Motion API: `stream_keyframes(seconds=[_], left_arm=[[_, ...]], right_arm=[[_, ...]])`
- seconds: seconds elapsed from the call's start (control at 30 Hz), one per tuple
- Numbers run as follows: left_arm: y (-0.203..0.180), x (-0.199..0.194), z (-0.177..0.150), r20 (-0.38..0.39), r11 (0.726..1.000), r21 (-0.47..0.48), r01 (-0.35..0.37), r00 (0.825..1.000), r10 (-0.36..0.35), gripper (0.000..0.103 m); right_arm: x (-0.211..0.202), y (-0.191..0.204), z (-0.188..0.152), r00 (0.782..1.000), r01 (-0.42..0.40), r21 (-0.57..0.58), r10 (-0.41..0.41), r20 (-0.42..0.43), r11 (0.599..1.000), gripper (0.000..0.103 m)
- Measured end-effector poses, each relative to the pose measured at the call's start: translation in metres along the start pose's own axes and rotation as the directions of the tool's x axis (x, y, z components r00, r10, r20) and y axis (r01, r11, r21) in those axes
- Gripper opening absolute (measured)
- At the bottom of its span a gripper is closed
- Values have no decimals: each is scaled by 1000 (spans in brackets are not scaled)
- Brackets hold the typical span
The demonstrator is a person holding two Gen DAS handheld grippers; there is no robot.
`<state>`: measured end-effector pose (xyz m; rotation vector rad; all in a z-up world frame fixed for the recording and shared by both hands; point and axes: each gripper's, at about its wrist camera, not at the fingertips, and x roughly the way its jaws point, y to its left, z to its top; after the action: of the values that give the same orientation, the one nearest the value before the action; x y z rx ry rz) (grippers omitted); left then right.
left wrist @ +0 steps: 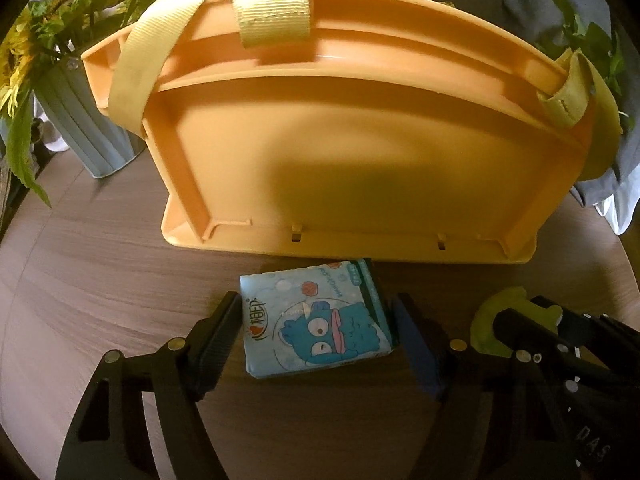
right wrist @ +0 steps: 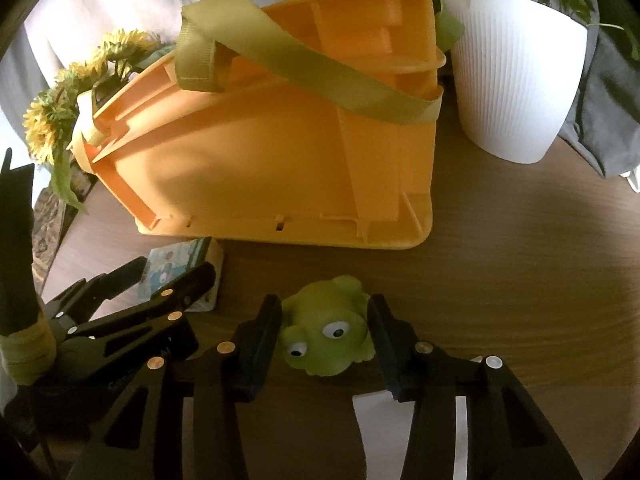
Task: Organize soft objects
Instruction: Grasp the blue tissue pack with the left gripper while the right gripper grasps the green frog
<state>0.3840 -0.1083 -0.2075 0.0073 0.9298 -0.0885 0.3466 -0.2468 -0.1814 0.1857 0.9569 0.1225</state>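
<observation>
Tissue pack [left wrist: 316, 320]: on the worktop [left wrist: 100, 272], between the left gripper [left wrist: 318, 334] fingers, both pads touching its sides.
Toy frog [right wrist: 326, 326]: on the worktop, pinched between the right gripper [right wrist: 326, 332] fingers.
Basket [left wrist: 340, 152]: just beyond both, contents hidden.
Progress: early; both items gripped but unlifted, neither stowed.

Round wooden table [left wrist: 100, 272] carries: orange basket [left wrist: 360, 152] at centre, tissue pack [left wrist: 316, 320] and green frog toy [right wrist: 328, 328] before it, two plant pots at the far edge.
</observation>
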Motion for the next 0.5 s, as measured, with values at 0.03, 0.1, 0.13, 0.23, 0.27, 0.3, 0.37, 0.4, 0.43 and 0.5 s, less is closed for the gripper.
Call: stream_keyframes(seconds=[0.03, 0.1, 0.13, 0.23, 0.27, 0.3, 0.37, 0.4, 0.43, 0.5], left_arm=[[1, 0, 0, 1, 1000, -2, 1, 1000, -1, 74], [3, -2, -1, 5, 1000, -7, 1, 1000, -1, 73], [4, -3, -1, 5, 1000, -6, 3, 1000, -3, 73], [6, -7, -3, 3, 1000, -13, 13, 1000, -13, 73], [6, -10, -3, 4, 1000, -12, 14, 1000, -14, 73], [7, -12, -3, 6, 1000, -12, 14, 1000, -14, 73], [9, -15, -3, 14, 1000, -9, 14, 1000, -14, 73], [9, -18, -3, 18, 1000, -7, 12, 1000, -12, 73], [9, -20, -3, 22, 1000, -6, 12, 1000, -12, 73], [10, -26, -3, 31, 1000, -3, 13, 999, -13, 73]], right_arm=[[-1, 0, 0, 1000, 2, 0, -2, 0, 1000, 42], [-1, -1, 0, 1000, 2, 8, -2, 3, 1000, 42], [-1, -1, -1, 1000, 3, 10, -3, 3, 1000, 42], [-2, -1, -1, 1000, 3, 17, -3, 2, 1000, 42], [-4, -1, -1, 1000, 2, 21, -3, 5, 1000, 42], [-5, 0, -1, 1000, 3, 22, -3, 8, 1000, 42], [-8, 0, -1, 1000, 3, 23, -3, 15, 1000, 41], [-10, 0, 0, 1000, 3, 25, -3, 20, 1000, 41], [-13, 0, 0, 1000, 3, 26, -4, 24, 1000, 41], [-17, 0, 0, 1000, 4, 27, -5, 30, 1000, 41]])
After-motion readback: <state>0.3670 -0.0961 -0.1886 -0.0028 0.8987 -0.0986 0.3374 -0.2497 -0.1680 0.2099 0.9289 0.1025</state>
